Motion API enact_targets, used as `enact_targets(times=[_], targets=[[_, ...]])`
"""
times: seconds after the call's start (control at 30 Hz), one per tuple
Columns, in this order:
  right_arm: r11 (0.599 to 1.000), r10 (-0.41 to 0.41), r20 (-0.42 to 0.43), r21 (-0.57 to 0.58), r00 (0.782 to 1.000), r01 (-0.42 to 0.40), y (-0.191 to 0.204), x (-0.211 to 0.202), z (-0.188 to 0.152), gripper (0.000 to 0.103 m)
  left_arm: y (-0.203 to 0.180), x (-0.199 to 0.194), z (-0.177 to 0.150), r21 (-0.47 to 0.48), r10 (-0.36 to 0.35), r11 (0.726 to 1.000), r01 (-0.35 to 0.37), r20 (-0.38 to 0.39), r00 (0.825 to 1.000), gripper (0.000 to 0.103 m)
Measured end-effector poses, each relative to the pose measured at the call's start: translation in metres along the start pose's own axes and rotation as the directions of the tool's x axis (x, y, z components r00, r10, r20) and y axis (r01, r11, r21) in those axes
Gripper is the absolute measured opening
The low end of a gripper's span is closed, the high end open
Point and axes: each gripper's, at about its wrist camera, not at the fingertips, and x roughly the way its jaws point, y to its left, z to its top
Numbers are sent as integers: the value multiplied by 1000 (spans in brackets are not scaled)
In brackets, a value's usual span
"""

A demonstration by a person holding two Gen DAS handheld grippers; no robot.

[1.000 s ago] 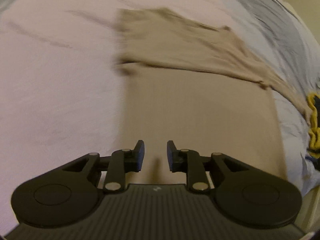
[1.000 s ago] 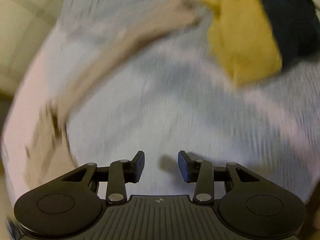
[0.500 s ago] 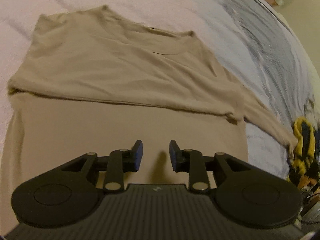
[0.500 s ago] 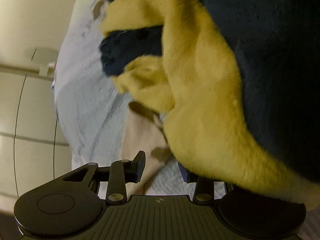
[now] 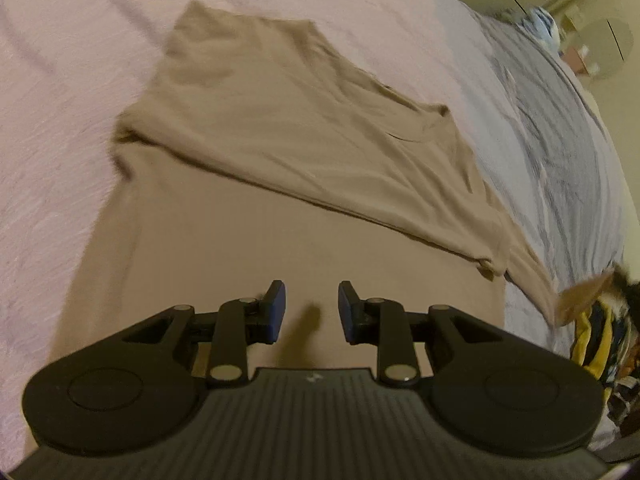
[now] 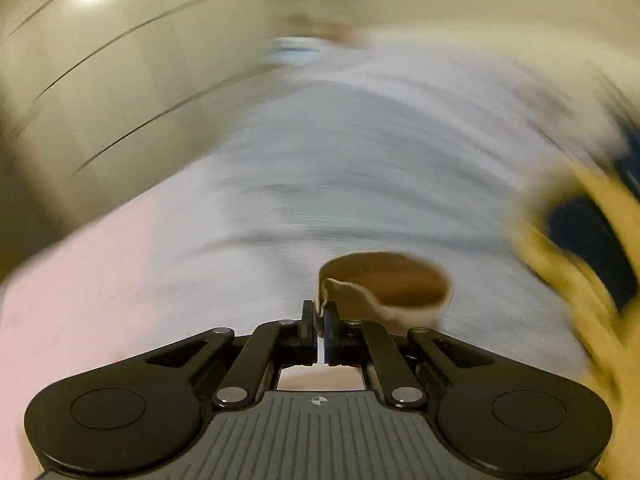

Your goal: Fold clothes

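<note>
Shirt: one tan long-sleeved shirt [image 5: 288,148] lay spread on the bed [image 5: 72,128], its upper part folded down over the body, one sleeve trailing off toward the right edge of the left wrist view.
Cuff: the sleeve's open cuff [image 6: 384,288] was pinched at its rim in the right gripper [image 6: 321,322], raised off the bedding; the view was badly blurred.
Handling: thin knit, judged light, limp and not fragile; it would sag and crease, and drag the rest of the shirt if pulled hard.
Where to hold: cuff rim or a hem corner looked best, since a pinch there takes both layers and steers the sleeve.
Left gripper: the left gripper [image 5: 311,312] hung over the shirt's lower body, fingers [image 5: 276,312] apart with nothing between them.
Right gripper: fingers together, clamped on the cuff.
Other clothes: one yellow and navy heap [image 5: 596,332] sat just beside the sleeve end; how many pieces it held could not be told.
Bedding: one pink sheet, one pale blue cover [image 5: 560,152] alongside it.
</note>
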Motion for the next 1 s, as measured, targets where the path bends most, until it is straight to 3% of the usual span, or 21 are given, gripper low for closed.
enact_targets(times=[0.1,0.13,0.17,0.23,0.3,0.37,0.43,0.5,0.6,0.77,0.9,1.0], targets=[[963,166,-154,-188,974,-194,94,0,-31,1,20,-6,0,-53,-12,999,12,-2,1000,23],[935,212,-212,-241,954,-261,125,1,-42,3,25,-8,0,-67,-16,998,16,-4,1000,23],[911,235,-317,-258,919,-322,146,7,-62,5,29,-9,0,-75,-20,997,19,-6,1000,23],[874,197,-500,-300,843,-383,176,20,-106,43,34,-10,-2,-87,-26,996,24,-16,1000,24],[830,119,-591,-382,798,-406,191,15,-147,48,36,-9,-4,-88,-35,996,32,-31,999,25],[810,63,-618,-428,784,-402,191,6,-168,48,33,-6,-5,-75,-51,996,46,-53,997,26],[838,36,-621,-408,783,-362,168,1,-169,48,25,0,-6,-63,-85,995,80,-75,994,26],[883,-8,-606,-378,796,-279,139,9,-156,48,14,8,-5,-68,-137,989,131,-96,986,28],[927,-110,-572,-354,813,-124,100,16,-136,48,-11,34,-4,-106,-239,969,225,-146,960,29],[960,-227,-509,-260,830,104,35,28,-104,48,-51,77,-6,-224,-358,921,318,-168,919,33],[969,-240,-517,-185,822,166,0,25,-97,48,-75,101,-6,-218,-342,928,303,-169,925,33],[965,-254,-534,-194,806,175,-12,23,-104,48,-85,116,-8,-247,-344,922,299,-166,924,29]])
